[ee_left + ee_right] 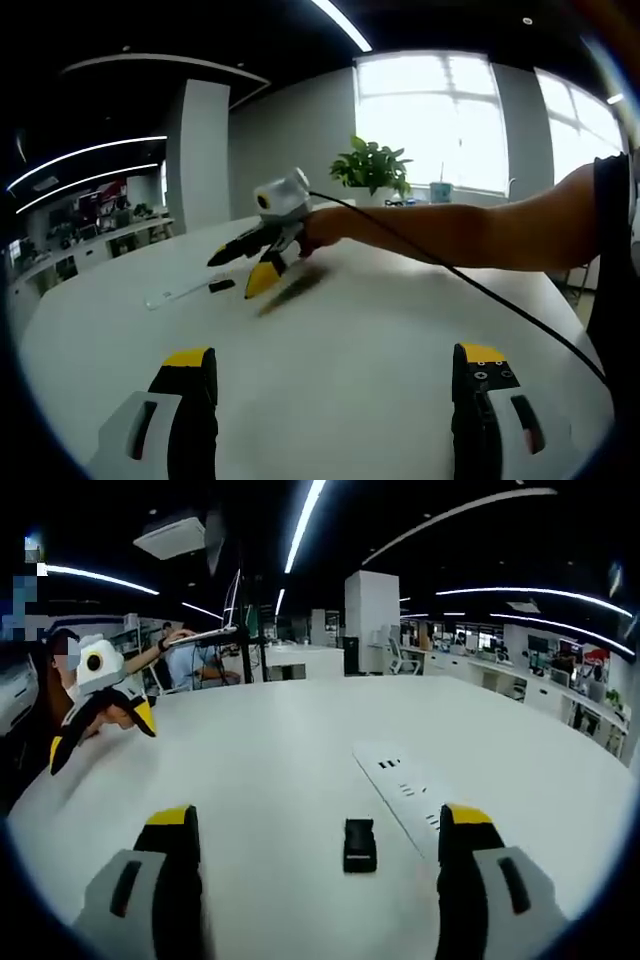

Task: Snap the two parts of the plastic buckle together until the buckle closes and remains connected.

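A small black plastic buckle (pixel 360 845) lies flat on the white table (pixel 270 750), between and just ahead of the jaws of my right gripper (pixel 317 820). That gripper is open and holds nothing. The buckle looks like one short black piece; I cannot tell whether its two parts are joined. In the left gripper view the buckle (pixel 221 286) lies far across the table, right beside the right gripper (pixel 240 272), which points down at the tabletop. My left gripper (pixel 335 360) is open and empty above bare table. It shows as the left gripper (pixel 100 742) at the table's left side.
A flat white strip (pixel 400 780) with small slots lies just beyond the buckle, the same strip (pixel 170 295). A person's arm (pixel 470 230) and a black cable (pixel 480 290) stretch over the table. A potted plant (pixel 372 165) and a cup (pixel 441 190) stand at the far edge.
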A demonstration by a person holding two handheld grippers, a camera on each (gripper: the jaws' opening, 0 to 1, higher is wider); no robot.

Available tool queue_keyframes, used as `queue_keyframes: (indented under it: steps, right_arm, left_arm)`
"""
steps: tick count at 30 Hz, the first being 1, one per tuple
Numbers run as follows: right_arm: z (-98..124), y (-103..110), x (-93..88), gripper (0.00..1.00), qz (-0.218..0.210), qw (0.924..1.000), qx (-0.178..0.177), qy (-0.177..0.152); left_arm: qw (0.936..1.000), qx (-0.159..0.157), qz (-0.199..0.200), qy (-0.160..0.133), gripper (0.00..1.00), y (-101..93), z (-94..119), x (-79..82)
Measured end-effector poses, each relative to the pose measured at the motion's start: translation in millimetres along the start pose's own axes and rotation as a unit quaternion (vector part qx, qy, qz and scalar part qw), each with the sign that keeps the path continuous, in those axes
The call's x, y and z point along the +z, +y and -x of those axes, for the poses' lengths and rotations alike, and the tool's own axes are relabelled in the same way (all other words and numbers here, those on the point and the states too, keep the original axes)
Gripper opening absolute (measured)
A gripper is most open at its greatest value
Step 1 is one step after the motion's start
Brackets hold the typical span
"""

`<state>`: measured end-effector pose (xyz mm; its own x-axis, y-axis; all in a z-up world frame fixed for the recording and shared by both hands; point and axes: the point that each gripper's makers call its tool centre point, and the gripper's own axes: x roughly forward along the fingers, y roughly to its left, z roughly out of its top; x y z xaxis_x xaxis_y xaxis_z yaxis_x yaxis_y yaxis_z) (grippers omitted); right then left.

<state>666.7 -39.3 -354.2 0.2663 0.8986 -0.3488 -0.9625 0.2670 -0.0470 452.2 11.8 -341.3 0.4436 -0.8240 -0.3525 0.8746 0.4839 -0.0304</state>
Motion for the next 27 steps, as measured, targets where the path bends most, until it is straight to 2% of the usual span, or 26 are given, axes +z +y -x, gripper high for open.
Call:
queue_keyframes:
  steps: [5,11,15,17,19,23,27]
  right_arm:
    - [-1.1,-2.3,-5.9,1.0,0.001,0.9997,-0.006,0.022]
    - [0.9,-10.4,-5.4,1.0,-0.006,0.9997,-0.014,0.017]
    - [2.4,-3.2,-7.5,1.0,-0.006,0.9995,-0.018,0.024]
    - [3.3,-3.4,-9.9,1.0,-0.014,0.9993,-0.022,0.027]
    - [3.7,-4.5,-9.3,1.0,-0.011,0.9989,-0.042,0.018]
    - [3.2,-3.7,-10.1,1.0,-0.007,0.9982,-0.058,0.012]
    - [5.1,-1.7,-2.5,1.0,-0.003,0.996,-0.088,-0.014]
  left_arm:
    - [1.0,0.002,0.0,-0.001,0.99,1.2,1.2,0.6]
    - [1.0,0.003,0.0,-0.003,0.99,1.3,1.6,1.9]
    - [1.0,0.004,-0.003,-0.004,0.99,1.3,1.9,3.0]
    - [0.9998,0.017,-0.009,-0.001,0.99,5.8,2.1,2.9]
    - [0.9999,0.015,-0.003,-0.003,0.99,5.5,2.8,3.7]
    - [0.9998,0.018,-0.006,-0.002,0.99,5.4,3.0,4.1]
    - [0.9998,0.018,-0.005,-0.005,0.99,5.7,3.4,5.1]
